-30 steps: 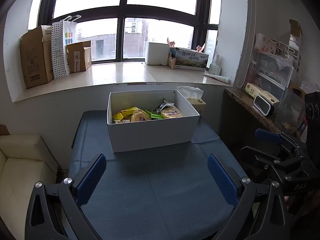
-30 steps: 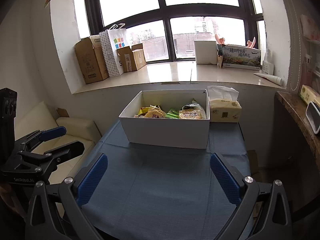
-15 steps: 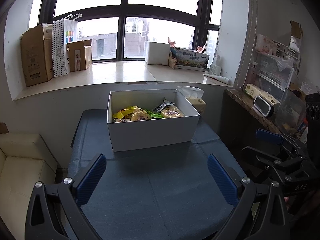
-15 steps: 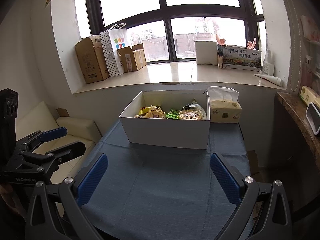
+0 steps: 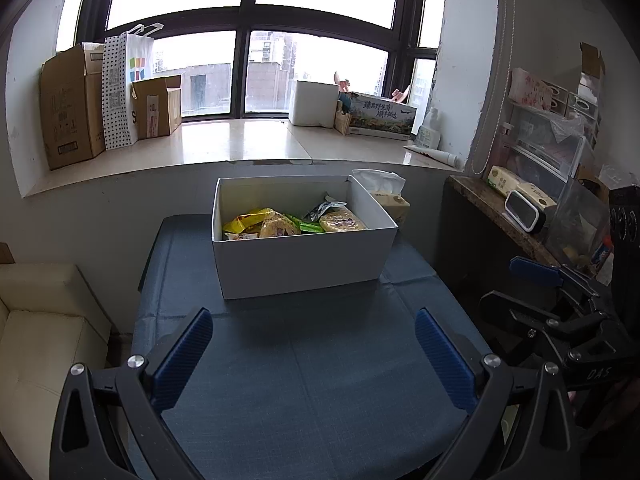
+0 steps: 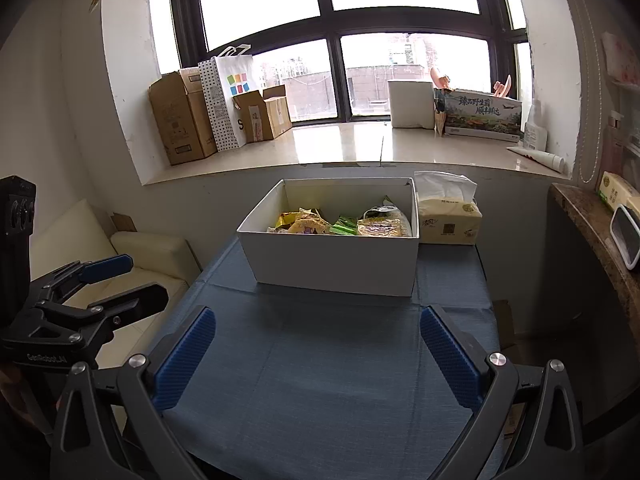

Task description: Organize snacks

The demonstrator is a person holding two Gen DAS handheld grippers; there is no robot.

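A white open box (image 5: 300, 264) stands at the far end of the blue-covered table (image 5: 312, 380). It holds several snack packets (image 5: 292, 222), yellow, green and tan. The box (image 6: 332, 264) and its snacks (image 6: 344, 226) also show in the right wrist view. My left gripper (image 5: 312, 324) is open and empty, held above the near part of the table. My right gripper (image 6: 316, 322) is open and empty at a like height. Each gripper shows from the side in the other's view: the right one (image 5: 560, 312), the left one (image 6: 80, 300).
A tissue box (image 6: 448, 224) sits right of the white box. Cardboard boxes (image 5: 72, 108) and a dotted paper bag (image 5: 124, 88) stand on the windowsill. A cream sofa (image 5: 36, 320) is left of the table. A shelf with clutter (image 5: 528, 208) is on the right.
Both views have shifted very slightly; the box and snacks stay put. Both grippers stay open and empty.
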